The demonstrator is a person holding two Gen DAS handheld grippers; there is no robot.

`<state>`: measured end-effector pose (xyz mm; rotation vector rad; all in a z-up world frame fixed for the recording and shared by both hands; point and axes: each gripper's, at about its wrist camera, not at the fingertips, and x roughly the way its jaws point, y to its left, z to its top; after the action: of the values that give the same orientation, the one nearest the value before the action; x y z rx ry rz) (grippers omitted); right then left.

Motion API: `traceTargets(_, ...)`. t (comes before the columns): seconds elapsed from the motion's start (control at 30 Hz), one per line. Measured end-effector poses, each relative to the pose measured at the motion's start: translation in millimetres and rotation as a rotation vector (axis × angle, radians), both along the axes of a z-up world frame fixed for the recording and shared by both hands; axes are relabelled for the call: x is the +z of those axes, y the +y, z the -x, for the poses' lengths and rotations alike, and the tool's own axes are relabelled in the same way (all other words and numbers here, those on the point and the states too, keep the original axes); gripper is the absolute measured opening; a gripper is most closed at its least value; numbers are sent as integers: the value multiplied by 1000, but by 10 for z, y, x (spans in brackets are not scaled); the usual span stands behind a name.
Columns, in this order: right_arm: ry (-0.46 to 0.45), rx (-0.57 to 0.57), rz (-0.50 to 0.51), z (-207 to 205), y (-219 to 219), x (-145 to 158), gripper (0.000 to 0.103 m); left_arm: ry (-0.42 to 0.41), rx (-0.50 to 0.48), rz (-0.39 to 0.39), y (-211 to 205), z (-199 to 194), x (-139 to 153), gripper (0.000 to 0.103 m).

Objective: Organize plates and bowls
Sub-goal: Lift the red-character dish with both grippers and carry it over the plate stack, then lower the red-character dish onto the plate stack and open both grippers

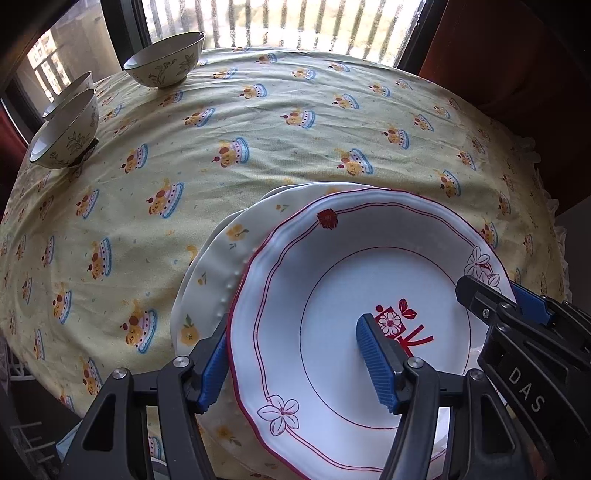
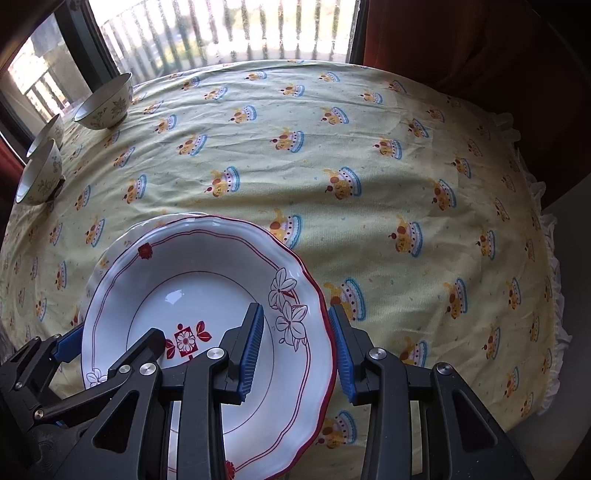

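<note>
A white plate with a red rim and flower prints lies on top of a cream plate with yellow fruit prints, whose edge also shows in the right wrist view. My left gripper is open and straddles the red-rimmed plate's left rim. My right gripper is open and straddles its right rim. Each gripper also shows in the other's view. Three floral bowls stand at the table's far left.
The table wears a yellow cloth with a cake pattern. A window with a railing lies behind it. A dark red curtain hangs at the back right. The cloth's frilled edge drops off on the right.
</note>
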<state>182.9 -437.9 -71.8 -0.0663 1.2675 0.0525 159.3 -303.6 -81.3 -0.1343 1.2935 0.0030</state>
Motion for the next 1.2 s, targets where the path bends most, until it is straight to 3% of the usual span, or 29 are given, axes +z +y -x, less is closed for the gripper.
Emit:
traceTargets(0.4,17,2,-37,13,-57,-51,41,-13,20,-12,-19,52,-4,66)
traceTargets(0.57,-13,0,-53,65,-91,60,41,-19,19,-13,-22,62,-2,67)
traceTargets(0.67,-34,-10,-62,86,-119,131,36,-20,20,-14,-28,62,-2,67)
traceTargets(0.73,-42,-22,-43,91,-132,135,28,-20,19,-18,-25,68,2,67)
traceTargets(0.93,-23,-33,-75,60,-134,118,27,-50,26,-69,4,109,103,66)
traceTargets(1.2,23,-12,-117,83,38,-7,27,-22,56,-112,150,108,45,67)
